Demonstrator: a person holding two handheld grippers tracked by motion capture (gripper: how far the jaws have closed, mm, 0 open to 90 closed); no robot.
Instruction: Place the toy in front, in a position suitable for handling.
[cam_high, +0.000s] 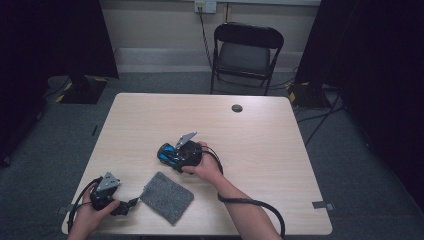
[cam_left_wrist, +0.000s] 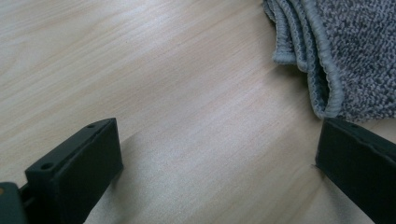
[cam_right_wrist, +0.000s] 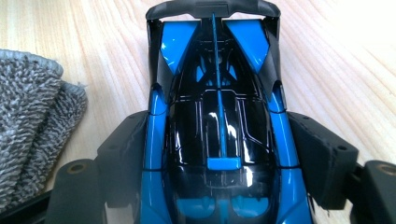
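Toy car (cam_right_wrist: 219, 135) sat between your right gripper's (cam_right_wrist: 219, 158) jaws, clamped at its sides for lifting, while your left gripper's (cam_left_wrist: 215, 158) jaws waited wide beside the cloth (cam_left_wrist: 345, 51).

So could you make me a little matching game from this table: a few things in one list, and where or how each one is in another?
Things:
1. toy car
2. grey cloth
3. folding chair
4. left gripper

States or places:
A. on the floor beyond the far edge of the table
B. jaws wide apart over bare wood, nothing between them
C. blue and black, with the right gripper jaws against its sides
D. folded, lying on the table near its front edge

Pairs: 1-C, 2-D, 3-A, 4-B
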